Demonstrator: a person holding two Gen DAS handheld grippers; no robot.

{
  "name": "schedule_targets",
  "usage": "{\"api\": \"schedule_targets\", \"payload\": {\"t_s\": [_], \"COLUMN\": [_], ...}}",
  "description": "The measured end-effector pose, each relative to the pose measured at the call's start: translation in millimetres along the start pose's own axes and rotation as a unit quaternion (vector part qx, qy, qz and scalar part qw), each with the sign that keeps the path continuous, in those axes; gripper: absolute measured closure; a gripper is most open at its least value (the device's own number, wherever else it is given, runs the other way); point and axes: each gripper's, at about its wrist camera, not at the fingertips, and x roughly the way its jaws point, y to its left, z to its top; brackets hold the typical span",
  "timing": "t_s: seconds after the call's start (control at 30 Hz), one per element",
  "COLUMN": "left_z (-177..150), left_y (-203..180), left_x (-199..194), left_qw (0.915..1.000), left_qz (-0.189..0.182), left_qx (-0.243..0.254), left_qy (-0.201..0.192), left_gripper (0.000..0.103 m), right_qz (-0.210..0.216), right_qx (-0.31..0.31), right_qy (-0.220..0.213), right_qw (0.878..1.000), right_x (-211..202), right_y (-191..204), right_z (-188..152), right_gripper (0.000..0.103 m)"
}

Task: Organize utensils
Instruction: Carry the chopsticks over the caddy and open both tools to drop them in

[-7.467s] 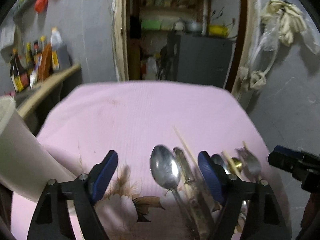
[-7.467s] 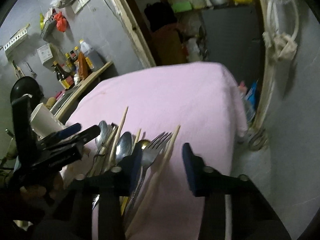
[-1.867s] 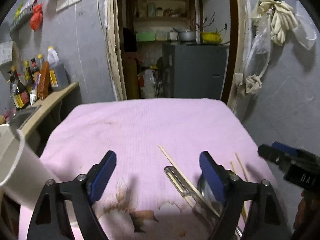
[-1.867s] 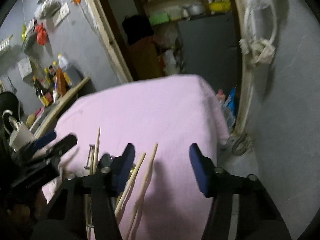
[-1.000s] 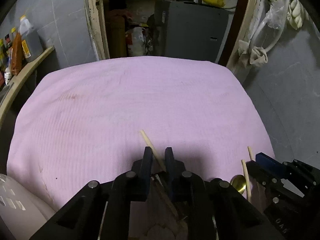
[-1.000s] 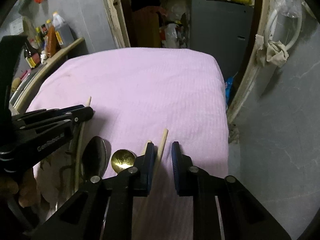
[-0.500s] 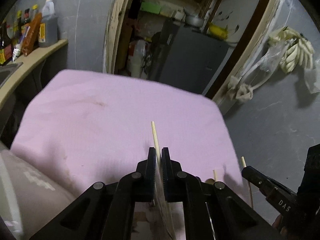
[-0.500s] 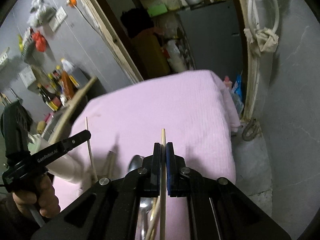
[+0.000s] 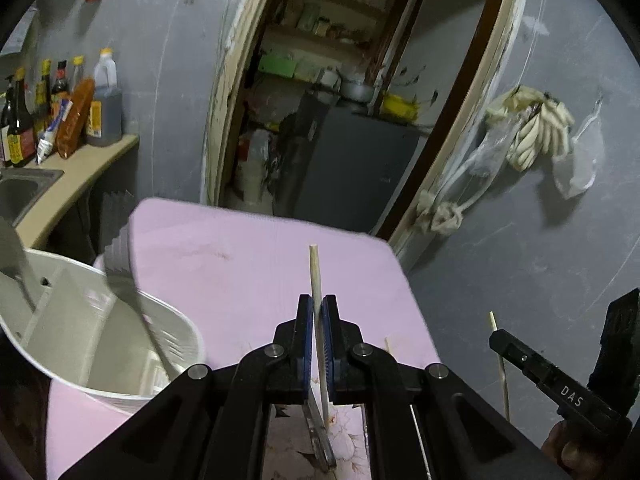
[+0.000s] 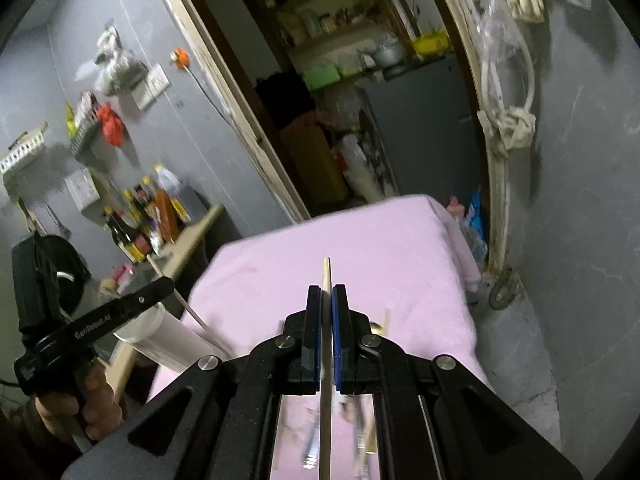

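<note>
Clamping a wooden chopstick each, both grippers hang above the table's pink cloth (image 9: 224,280). In the left wrist view, the left gripper (image 9: 317,312) has its blue pads squeezed onto a chopstick (image 9: 314,276) whose blunt tip pokes out toward 12 o'clock, the rest running back between the black arms. At 9 o'clock of that gripper sits a white utensil holder (image 9: 96,344), its inside divided by partitions; its contents are too blurred to name. At 3 o'clock the right gripper (image 9: 496,334) appears from the side with its own chopstick (image 9: 500,364) standing nearly upright in it, and a hand (image 9: 568,444) below it.

In the right wrist view, the right gripper's pads are pressed onto that second chopstick, its tip again pointing to 12 o'clock. Beneath the arms, at 6 o'clock, blurred metal cutlery (image 10: 312,452) lies on the cloth, and another loose chopstick (image 10: 385,322) shows just at 3 o'clock of the pads. Bottles (image 9: 60,108) line a counter (image 9: 72,184) at 10 o'clock in the left view.
</note>
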Motion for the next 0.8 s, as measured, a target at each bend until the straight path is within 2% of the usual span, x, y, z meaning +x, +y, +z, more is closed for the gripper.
{"api": "schedule_targets", "payload": {"t_s": [0.27,0.57,0.8], "left_z": [29.7,63.3,83.9], "left_y": [34.2,91.8,134.2], "left_x": [-54.4,-113.9,-153.9], "left_qw": [0.9987,0.9951,0.9912], "left_qz": [-0.011,-0.019,0.016], "left_qx": [-0.004,-0.025,-0.025], "left_qy": [-0.050,-0.094,-0.129], "left_gripper": [0.098,0.098,0.098], "right_qz": [0.051,0.119,0.156], "right_qx": [-0.030,-0.037,-0.040], "right_qy": [-0.072,-0.124,-0.170], "right_qw": [0.996,0.985,0.972], "right_x": [-13.9,2.6,30.6], "right_y": [78.8,156.8,206.0], "right_z": [13.1,33.5,45.0], "right_gripper": [0.099,0.099,0.098]}}
